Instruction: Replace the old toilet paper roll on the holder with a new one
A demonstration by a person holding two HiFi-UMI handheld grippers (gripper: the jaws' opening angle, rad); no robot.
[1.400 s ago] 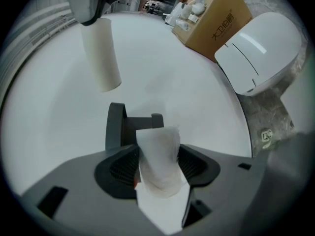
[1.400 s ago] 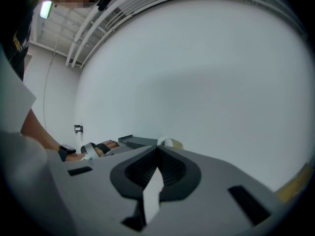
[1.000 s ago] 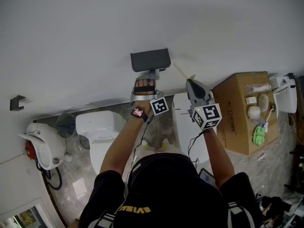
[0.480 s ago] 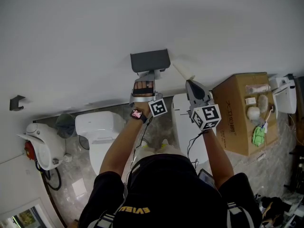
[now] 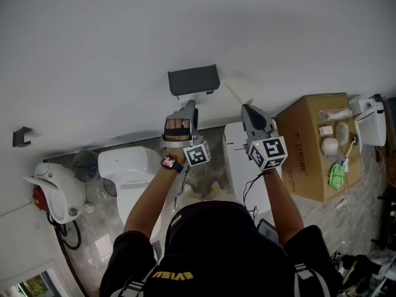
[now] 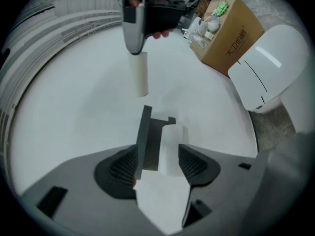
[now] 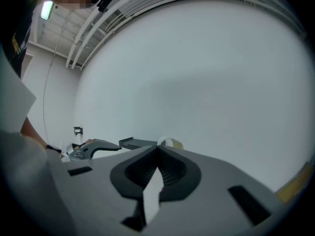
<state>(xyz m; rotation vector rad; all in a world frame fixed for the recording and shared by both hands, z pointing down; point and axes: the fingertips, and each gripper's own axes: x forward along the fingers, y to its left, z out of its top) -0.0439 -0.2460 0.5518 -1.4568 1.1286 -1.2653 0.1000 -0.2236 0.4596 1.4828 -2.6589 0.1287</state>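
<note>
Well, the old roll looks to be off the holder. The right gripper (image 5: 245,108), right of centre, has its fingers pressed together on the wall of a bare cardboard tube (image 6: 140,75), held clear of the dark holder (image 5: 193,79) on the wall at upper middle. The left gripper (image 6: 160,154) hangs just short of the holder, its fingers spread but closing and gripping nothing. A pale rounded piece (image 6: 170,144) shows under the holder's cover; whether it is spindle or paper I cannot tell. I'd judge the swap about half done. Next the tube wants setting down and a fresh roll fetching, perhaps from the cardboard box (image 5: 306,129) at the right.
</note>
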